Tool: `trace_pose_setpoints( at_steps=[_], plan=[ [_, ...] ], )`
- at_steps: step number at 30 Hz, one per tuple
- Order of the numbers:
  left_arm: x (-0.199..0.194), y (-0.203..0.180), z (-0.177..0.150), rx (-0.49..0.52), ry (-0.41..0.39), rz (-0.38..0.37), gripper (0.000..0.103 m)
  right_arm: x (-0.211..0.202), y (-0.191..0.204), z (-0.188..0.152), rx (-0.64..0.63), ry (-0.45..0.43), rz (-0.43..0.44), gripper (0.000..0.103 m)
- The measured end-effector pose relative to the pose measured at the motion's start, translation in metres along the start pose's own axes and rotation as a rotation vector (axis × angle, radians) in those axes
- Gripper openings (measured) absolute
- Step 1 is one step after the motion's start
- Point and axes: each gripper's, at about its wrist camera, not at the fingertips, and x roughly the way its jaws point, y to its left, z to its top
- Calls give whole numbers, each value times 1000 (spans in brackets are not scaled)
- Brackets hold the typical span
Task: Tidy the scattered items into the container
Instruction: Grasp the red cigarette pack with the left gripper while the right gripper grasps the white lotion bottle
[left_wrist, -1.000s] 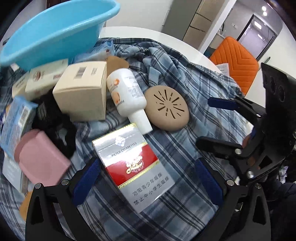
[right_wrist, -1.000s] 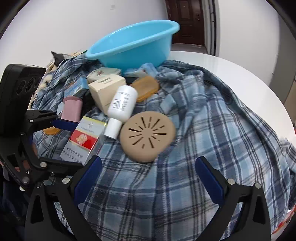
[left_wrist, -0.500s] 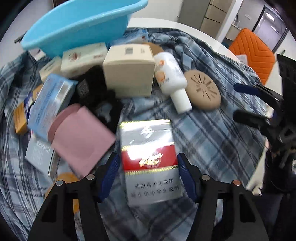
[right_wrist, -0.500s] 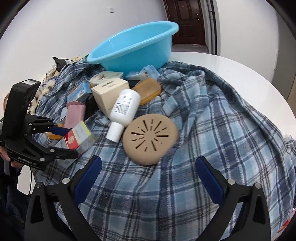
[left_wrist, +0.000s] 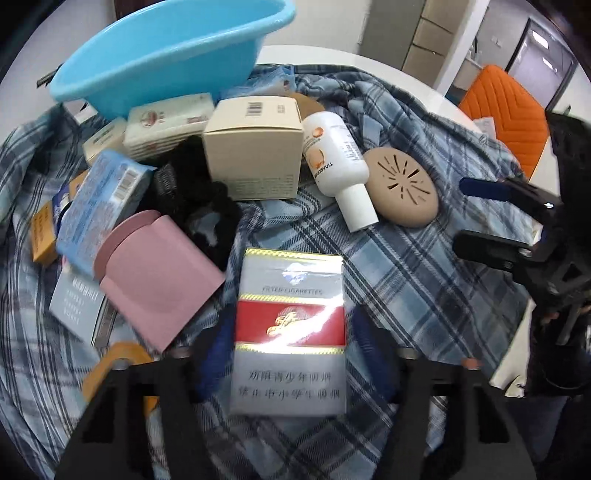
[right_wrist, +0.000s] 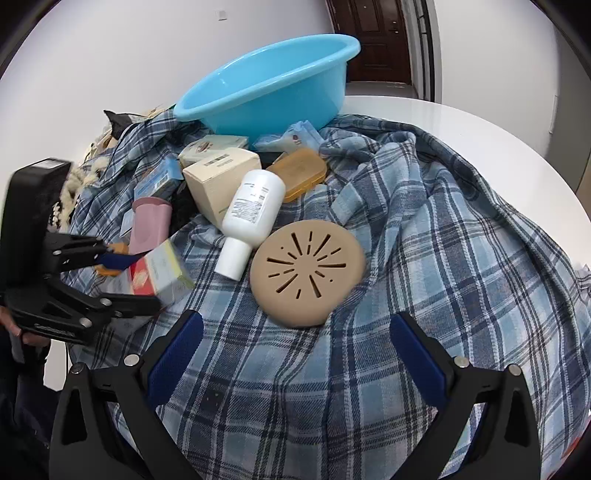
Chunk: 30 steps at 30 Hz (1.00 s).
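Note:
My left gripper (left_wrist: 291, 343) is shut on a red and white cigarette pack (left_wrist: 290, 325) and holds it just above the plaid cloth; it also shows in the right wrist view (right_wrist: 155, 275). A blue basin (left_wrist: 166, 51) stands at the back, also seen in the right wrist view (right_wrist: 273, 85). My right gripper (right_wrist: 295, 350) is open and empty, just short of a tan round slotted disc (right_wrist: 306, 271). A white bottle (right_wrist: 251, 221) lies left of the disc.
A beige box (left_wrist: 255, 147), pink case (left_wrist: 159, 273), black scrunchie (left_wrist: 199, 206), blue packets (left_wrist: 99, 206), amber soap case (right_wrist: 299, 173) and other boxes lie scattered on the plaid cloth (right_wrist: 443, 258). An orange chair (left_wrist: 506, 110) stands beyond the white round table (right_wrist: 461, 125).
My left gripper closed on the cigarette pack and lifted it slightly. My right gripper stayed open and barely moved.

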Motion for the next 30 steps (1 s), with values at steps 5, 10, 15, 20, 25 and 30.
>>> trace_pose_setpoints(
  at_steps=[5,10,15,20,25,30],
  plan=[
    [-10,18,-19,-16,22,32,59,-2,3,0,-2,-2,11,101],
    [-20,30,-24,-48,-13,-8,64,1,6,1,-1,4,16,101],
    [-5,28,-24,-55,-5,-10,74,5,11,1,-4,19,39,101],
    [-2,30,-26,-93,-14,4,73,7,6,1,7,33,26,101],
    [-16,33,-24,-100,-51,-1,60,1,1,5,15,32,6,101],
    [-47,36,-22,-82,-132,57,60,-17,12,21,-59,-3,-47,101]
  ],
)
